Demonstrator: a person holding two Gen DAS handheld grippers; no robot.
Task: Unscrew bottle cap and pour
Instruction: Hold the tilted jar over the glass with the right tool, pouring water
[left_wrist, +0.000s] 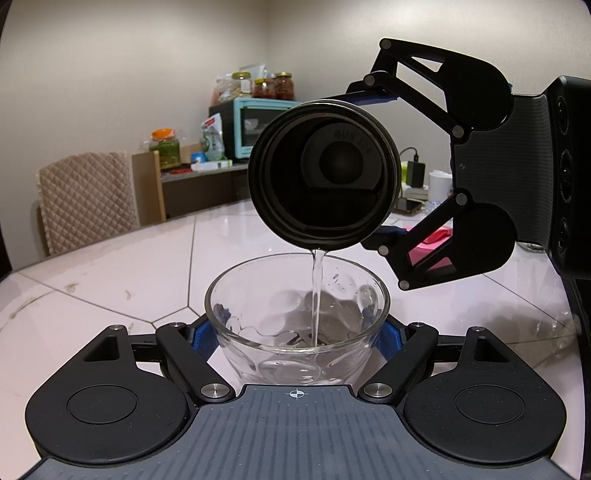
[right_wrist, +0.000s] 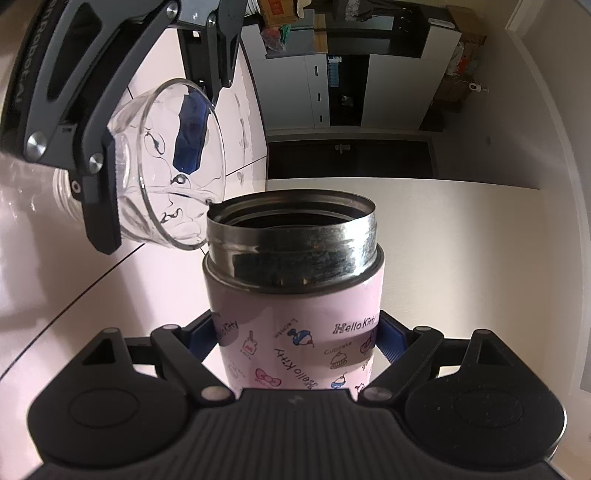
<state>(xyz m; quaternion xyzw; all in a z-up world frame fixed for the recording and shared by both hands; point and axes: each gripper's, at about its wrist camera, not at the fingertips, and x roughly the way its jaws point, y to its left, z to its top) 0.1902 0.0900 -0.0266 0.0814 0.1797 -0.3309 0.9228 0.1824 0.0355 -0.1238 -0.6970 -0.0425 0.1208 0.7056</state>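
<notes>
While my right gripper (right_wrist: 295, 341) clamps its blue pads on the bottle (right_wrist: 295, 332), I have the bottle tipped far over so that its open mouth looks straight down the left camera. My left gripper (left_wrist: 297, 332) is closed on the glass bowl (left_wrist: 297, 314), a pad pressed to each side of it, steadying it on the table (left_wrist: 110, 280) right under the bottle's lip.

I judge the cap work finished: the mouth is bare, with no cap on it, and I cannot find the cap in either view. The pour is under way. A thin, clear stream of water (left_wrist: 317, 295) falls from the lower rim into the bowl, and a shallow pool has gathered at the bottom, so the bowl is far from full. What is left, as I read it, is to finish pouring, bring the bottle upright and set it down.

The bottle is a squat cylinder with a wide threaded steel neck, scuffed and shiny, above a smooth pale pink body printed with Hello Kitty cartoons; its interior looks dark. The bowl is thick, clear glass, rounded, with moulded dimples in its wall. The table is glossy pale stone with thin dark seams.
</notes>
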